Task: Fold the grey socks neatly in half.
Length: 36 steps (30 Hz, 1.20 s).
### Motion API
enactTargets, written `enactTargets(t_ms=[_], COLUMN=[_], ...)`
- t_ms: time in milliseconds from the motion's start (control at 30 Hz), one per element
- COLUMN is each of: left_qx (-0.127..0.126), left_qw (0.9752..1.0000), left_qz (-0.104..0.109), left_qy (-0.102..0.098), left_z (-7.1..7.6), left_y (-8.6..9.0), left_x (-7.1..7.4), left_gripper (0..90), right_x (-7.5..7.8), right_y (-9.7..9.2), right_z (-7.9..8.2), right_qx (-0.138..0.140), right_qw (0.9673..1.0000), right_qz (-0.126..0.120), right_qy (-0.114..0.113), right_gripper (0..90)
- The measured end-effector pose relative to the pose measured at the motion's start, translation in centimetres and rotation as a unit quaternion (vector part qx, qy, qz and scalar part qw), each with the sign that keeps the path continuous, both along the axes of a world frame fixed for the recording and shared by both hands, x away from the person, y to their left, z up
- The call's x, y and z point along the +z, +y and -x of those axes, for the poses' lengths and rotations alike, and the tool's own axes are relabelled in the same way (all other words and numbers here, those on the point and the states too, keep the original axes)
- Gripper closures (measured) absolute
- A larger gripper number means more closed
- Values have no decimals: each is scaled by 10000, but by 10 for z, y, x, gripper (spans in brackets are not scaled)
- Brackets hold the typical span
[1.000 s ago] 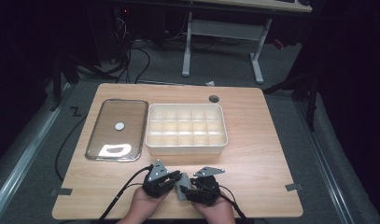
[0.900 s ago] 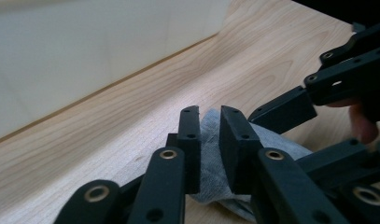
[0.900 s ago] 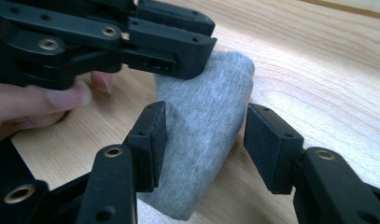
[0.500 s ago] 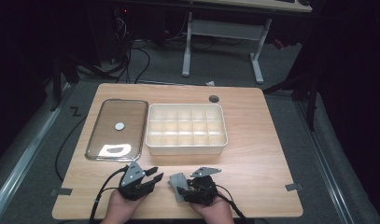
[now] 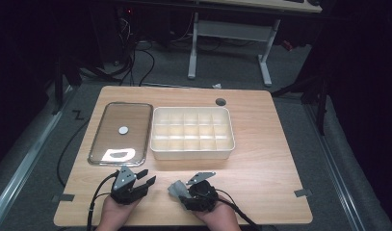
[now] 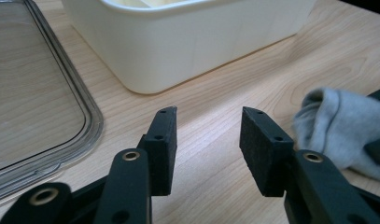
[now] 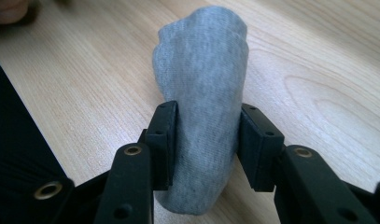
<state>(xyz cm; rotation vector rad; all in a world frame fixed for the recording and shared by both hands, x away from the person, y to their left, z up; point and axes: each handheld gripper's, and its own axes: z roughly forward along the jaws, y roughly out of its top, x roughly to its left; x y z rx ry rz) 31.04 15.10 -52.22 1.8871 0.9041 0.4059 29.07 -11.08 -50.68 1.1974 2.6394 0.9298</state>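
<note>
The grey sock point(image 7: 201, 107) sits rolled up between the fingers of our right gripper point(image 5: 179, 190), near the front edge of the desk point(image 5: 261, 163) and a little right of its middle. In the right gripper view the two black pads press on the roll from both sides, one against each flank, and the fabric bulges above and below them; those fingers have just been closing onto it. The sock stands out past the fingertips, and its far end hangs over bare wood. In the high view it shows as a small grey bundle point(image 5: 176, 187) at the tip of the right gripper, which points toward the left gripper point(image 5: 144, 179). Our left gripper hangs near it, apart from the sock, its fingers spread with nothing but desk between them; they have just been opening. In the left gripper view the sock point(image 6: 337, 126) lies off to the right, just beyond the right-hand pad and clear of it. Ahead of that gripper stands the cream divided box point(image 5: 191, 153), its near wall close in front, and beside it to the left lies the clear lid point(image 5: 120, 132), flat on the desk with a small round white spot at its centre. Box and lid lie side by side, just apart.
</note>
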Motion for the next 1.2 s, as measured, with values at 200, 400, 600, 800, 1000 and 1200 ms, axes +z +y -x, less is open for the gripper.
enactTargets(t_ms=[200, 400, 600, 800, 1000, 1200], left_qx=[-2, -72, -115, -91, -84, -57], left_qw=[10000, 9999, 9999, 9998, 9998, 9999], left_qz=[-1, 127, 62, 91, 121, 104], left_qy=[10, 81, 82, 140, 125, 119], left_z=[-1, -1, 0, -1, -2, -2], left_y=[2, 3, 1, 4, 5, 3], left_x=[0, 0, -1, -3, -3, -3], left_gripper=[541, 505, 502, 498, 496, 506], right_x=[2, 5, 12, 24, 34, 42], right_y=[8, 7, -1, -21, -45, -69], right_z=[-6, -6, -5, -9, -16, -21], right_qx=[181, 279, 119, -251, -491, -597], right_qw=[9997, 9992, 9991, 9983, 9963, 9942], right_qz=[164, 293, 376, 506, 656, 884], right_qy=[43, -30, -139, -151, -257, -160], right_gripper=[660, 685, 684, 684, 689, 688])
